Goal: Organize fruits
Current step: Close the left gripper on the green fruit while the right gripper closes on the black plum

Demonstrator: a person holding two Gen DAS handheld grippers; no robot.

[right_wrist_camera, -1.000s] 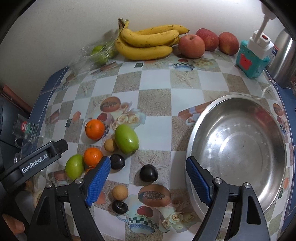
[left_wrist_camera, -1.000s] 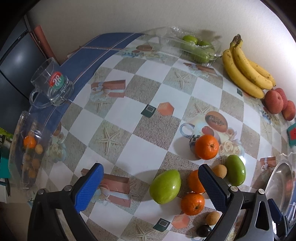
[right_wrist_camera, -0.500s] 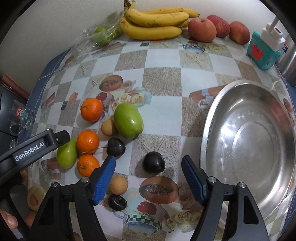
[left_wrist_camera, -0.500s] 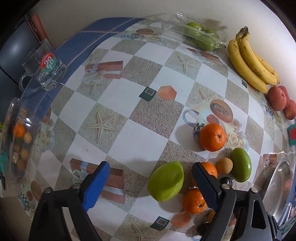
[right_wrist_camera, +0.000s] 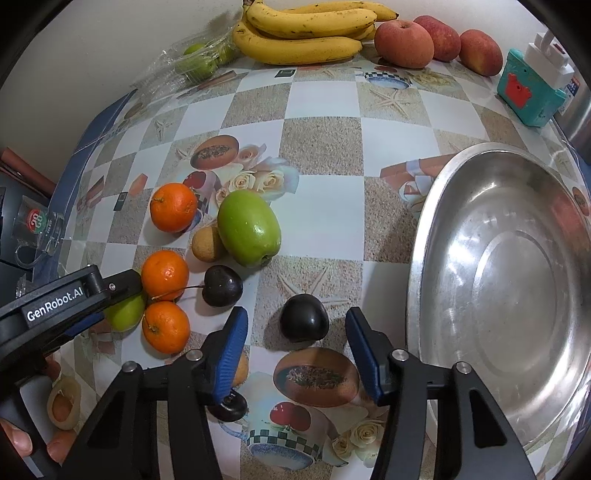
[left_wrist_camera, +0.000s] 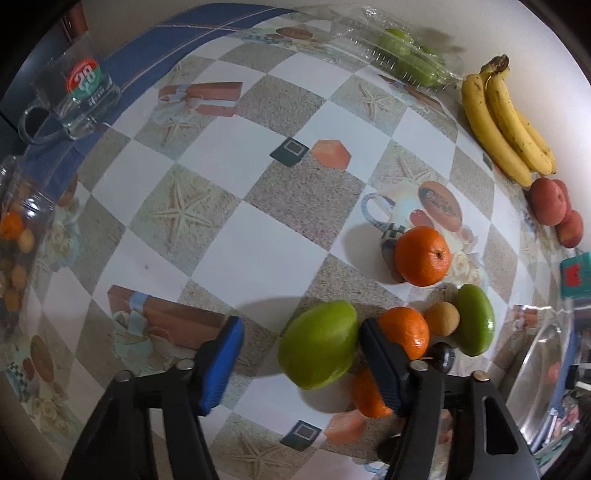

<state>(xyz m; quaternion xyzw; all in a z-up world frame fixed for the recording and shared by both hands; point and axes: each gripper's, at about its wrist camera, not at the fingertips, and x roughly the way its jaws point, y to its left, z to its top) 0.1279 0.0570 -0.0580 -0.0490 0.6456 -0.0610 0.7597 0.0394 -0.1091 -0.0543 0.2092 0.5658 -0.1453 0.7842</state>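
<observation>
**Inspector:** Grippers first. Left gripper (left_wrist_camera: 299, 354) points steeply down, jaws closing around a green mango (left_wrist_camera: 319, 345). The right pad sits against the fruit's right side; the left pad stands clear of it, with bare tablecloth (left_wrist_camera: 251, 243) between.

**Clerk:** And the right?

**Inspector:** Right gripper (right_wrist_camera: 293, 345) also points steeply down, jaws closing, with a dark plum (right_wrist_camera: 303, 317) between the pads. Neither pad touches it.

**Clerk:** What lies nearby?

**Inspector:** Two oranges (left_wrist_camera: 404, 332) lie just behind the left gripper's right finger, a third orange (left_wrist_camera: 423, 255) farther back, and a small tan fruit (left_wrist_camera: 441, 318) touches a second green mango (left_wrist_camera: 474, 319). A dark cherry (right_wrist_camera: 222, 286) sits left of the plum, another dark fruit (right_wrist_camera: 229, 406) under the right gripper's left finger.

**Clerk:** Farther out?

**Inspector:** Steel bowl (right_wrist_camera: 517, 295) right of the plum, nothing in it. Bananas (right_wrist_camera: 306, 33) and red apples (right_wrist_camera: 404, 44) along the wall, green fruit in a clear pack (left_wrist_camera: 402, 59), and a glass mug (left_wrist_camera: 75, 96) at the left edge.
</observation>
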